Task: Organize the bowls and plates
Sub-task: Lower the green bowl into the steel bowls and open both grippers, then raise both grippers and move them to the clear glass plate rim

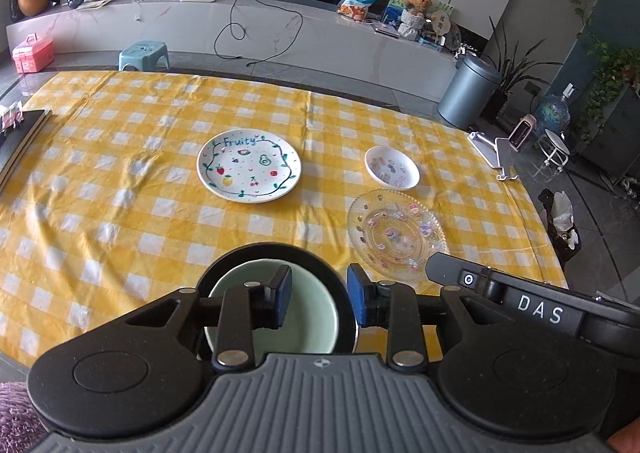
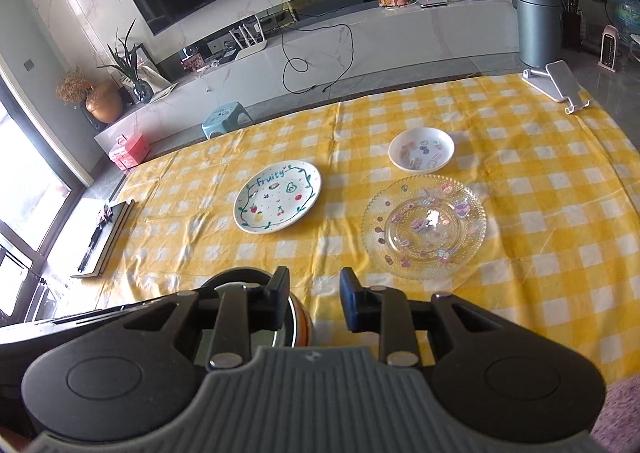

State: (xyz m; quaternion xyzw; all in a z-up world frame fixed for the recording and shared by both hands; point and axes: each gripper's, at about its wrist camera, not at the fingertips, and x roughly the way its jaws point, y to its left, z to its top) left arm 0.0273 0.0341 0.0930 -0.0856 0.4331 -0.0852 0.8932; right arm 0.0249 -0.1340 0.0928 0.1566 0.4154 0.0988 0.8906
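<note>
Your left gripper (image 1: 316,299) hangs low over the near edge of the yellow-and-white checked tablecloth (image 1: 120,213), its blue-padded fingers spread with nothing between them. The left finger sits over a pale green bowl (image 1: 308,317) that is nested inside a larger black bowl (image 1: 224,265); the right finger lies at about 3 o'clock of that stack, outside the black rim. Whether either pad touches the bowls, you cannot tell from this view.

Your right gripper (image 2: 314,301) is also spread and holds nothing. In the right wrist view its left finger overlaps the same dark bowl (image 2: 236,277) at about 7 o'clock of the table, and the fingers cover most of the bowl.

The rest of the dishes lie apart on the cloth. The white "Fruity" plate (image 1: 249,165) with painted fruit and a green vine border sits near the middle of the table, at about 11 o'clock from your left gripper. A small white bowl (image 1: 392,167) with stickers inside lies at about 1 o'clock, and just nearer to you — almost rim to rim with it — is a clear glass plate (image 1: 396,233) with a beaded pattern and pastel decals. The tip of your right gripper's black body, marked DAS, crosses the near rim of that glass plate in the left wrist view.

A white phone stand (image 2: 556,83) sits at the far right corner of the cloth — well apart from the dishes.
</note>
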